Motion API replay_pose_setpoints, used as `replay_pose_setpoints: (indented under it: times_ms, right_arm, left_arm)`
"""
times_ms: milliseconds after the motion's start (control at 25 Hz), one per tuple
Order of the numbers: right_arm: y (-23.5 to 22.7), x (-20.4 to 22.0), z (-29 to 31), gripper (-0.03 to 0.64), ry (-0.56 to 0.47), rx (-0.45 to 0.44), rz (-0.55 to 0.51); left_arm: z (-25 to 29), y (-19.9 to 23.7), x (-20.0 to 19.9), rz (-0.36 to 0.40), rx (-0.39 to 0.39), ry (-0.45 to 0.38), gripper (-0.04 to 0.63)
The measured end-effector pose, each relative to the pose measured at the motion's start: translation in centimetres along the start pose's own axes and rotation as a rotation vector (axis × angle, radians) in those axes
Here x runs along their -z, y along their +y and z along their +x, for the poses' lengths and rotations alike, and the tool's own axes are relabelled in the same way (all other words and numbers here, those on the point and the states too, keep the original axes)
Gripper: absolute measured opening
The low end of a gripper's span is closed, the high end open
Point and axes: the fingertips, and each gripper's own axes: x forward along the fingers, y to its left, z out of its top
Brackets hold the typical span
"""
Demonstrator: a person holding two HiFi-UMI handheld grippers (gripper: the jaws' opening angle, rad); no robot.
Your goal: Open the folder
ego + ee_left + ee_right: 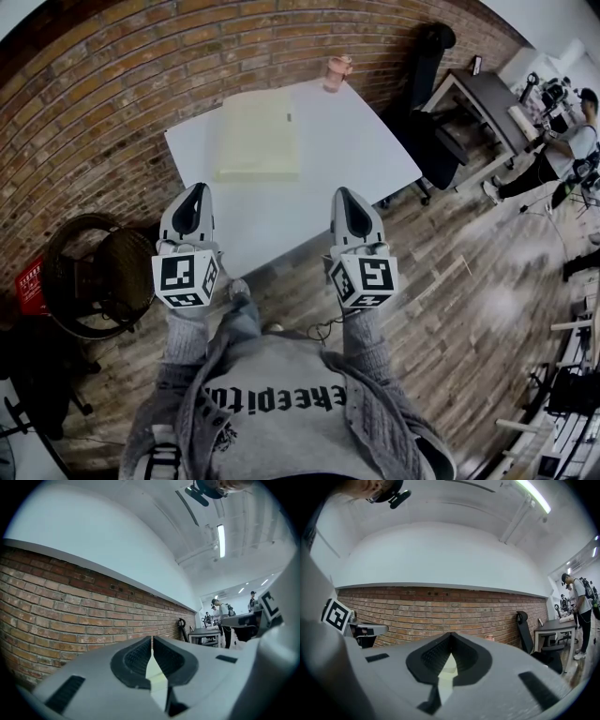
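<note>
A pale yellow folder (256, 137) lies flat and closed on the white table (356, 150), toward its far left part. My left gripper (195, 199) hangs level over the table's near edge, shut with nothing in it. To its right, my right gripper (347, 203) is level and shut too, also empty. Both stop short of the folder, which lies farther back. In the left gripper view the jaw tips (152, 641) meet, and a sliver of the folder (157, 677) shows below them. The right gripper view shows the same: tips (450, 638) together, the folder (446, 674) behind.
A pink cup (336, 73) stands at the table's far edge by the brick wall (112, 75). A round wicker chair (98, 272) sits left of the table, a black office chair (424, 112) and a desk (487, 103) to the right. A person (562, 150) stands at far right.
</note>
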Motion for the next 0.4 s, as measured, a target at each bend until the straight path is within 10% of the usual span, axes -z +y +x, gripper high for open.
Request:
replay_pose_setpoints:
  times_ms: [400]
  right_arm:
    - [0.18,0.15,-0.14,0.003,-0.003,-0.005,0.008]
  left_arm:
    - [-0.19,0.01,0.27,0.005,-0.007,0.008,0.012]
